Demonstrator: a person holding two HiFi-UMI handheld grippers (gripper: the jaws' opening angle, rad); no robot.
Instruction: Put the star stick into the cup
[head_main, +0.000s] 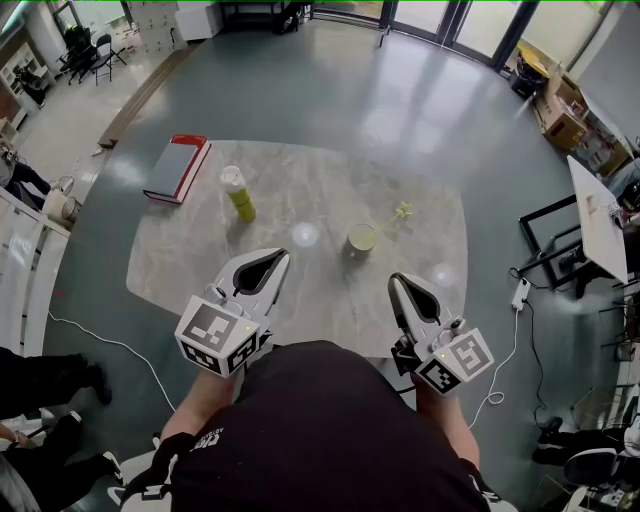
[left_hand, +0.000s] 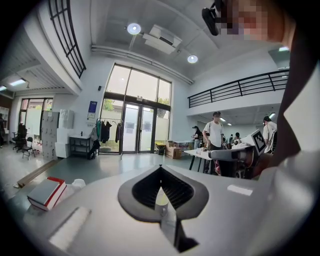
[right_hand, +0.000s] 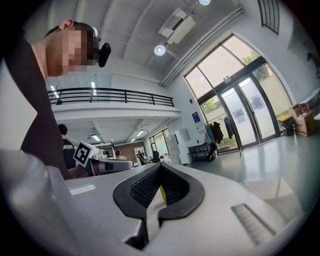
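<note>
In the head view a pale green cup (head_main: 361, 238) stands on the marble table (head_main: 300, 300), right of the middle. The star stick (head_main: 391, 220) rests in the cup and leans up to the right, its star over the table. My left gripper (head_main: 278, 257) and right gripper (head_main: 398, 281) hover at the table's near edge, close to the person's body, well short of the cup. Both have their jaws together with nothing held. In the left gripper view the gripper (left_hand: 160, 167) points up across the room; the right gripper (right_hand: 160, 165) does the same in its own view.
A yellow-green bottle (head_main: 238, 193) stands at the table's left middle. A red and grey book (head_main: 178, 167) lies on the far left corner, also visible as the book (left_hand: 46, 192) in the left gripper view. People and tables stand around the hall.
</note>
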